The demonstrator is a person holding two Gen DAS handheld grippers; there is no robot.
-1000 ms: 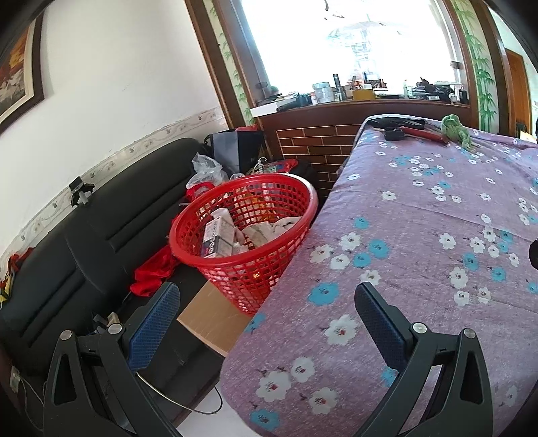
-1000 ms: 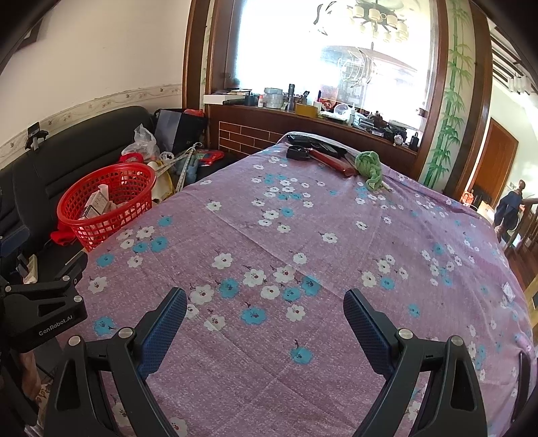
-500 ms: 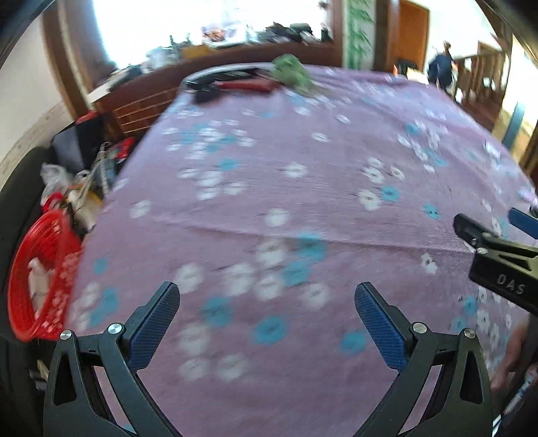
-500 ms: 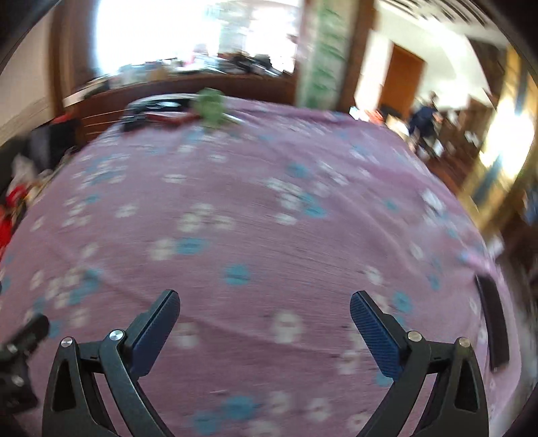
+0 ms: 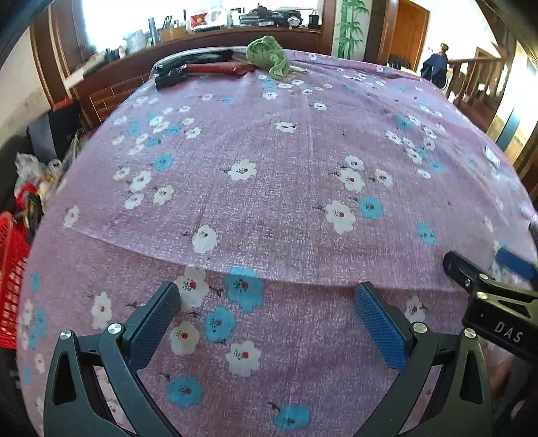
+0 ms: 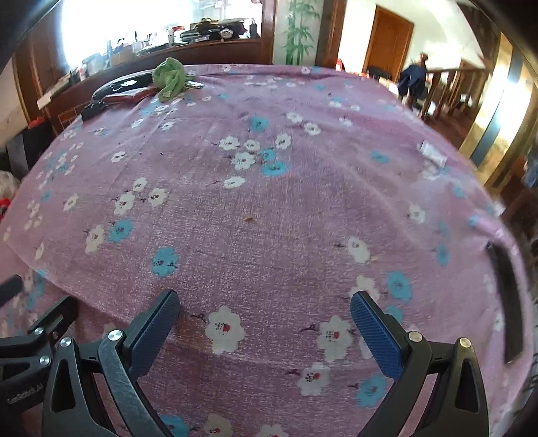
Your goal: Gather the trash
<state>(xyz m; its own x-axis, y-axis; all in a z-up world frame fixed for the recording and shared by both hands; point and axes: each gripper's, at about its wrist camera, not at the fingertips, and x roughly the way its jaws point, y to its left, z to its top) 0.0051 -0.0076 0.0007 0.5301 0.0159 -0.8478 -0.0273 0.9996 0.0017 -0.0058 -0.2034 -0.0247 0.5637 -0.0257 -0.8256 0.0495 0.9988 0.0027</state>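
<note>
My left gripper (image 5: 265,295) hangs open over the near edge of a table under a purple flowered cloth (image 5: 285,174), with nothing between its pads. Beside it, my right gripper (image 6: 264,302) is also wide open and holds nothing. A red trash basket (image 5: 11,285) shows only as a sliver at the far left of the left wrist view. A small white scrap (image 6: 432,153) lies near the table's right edge, also seen as the scrap (image 5: 491,156). A tiny brown crumb (image 6: 249,219) sits mid-table.
A crumpled green cloth (image 6: 169,79) and black and red items (image 5: 201,67) lie at the table's far end. A dark strip (image 6: 504,295) lies at the right edge. A wooden ledge with clutter (image 5: 201,27) runs behind. A person (image 6: 413,77) stands far off by a railing.
Both views swung right, away from the red basket, and tilted down over the table. The basket slid to the left view's edge and left the right view. Both grippers stayed open.
</note>
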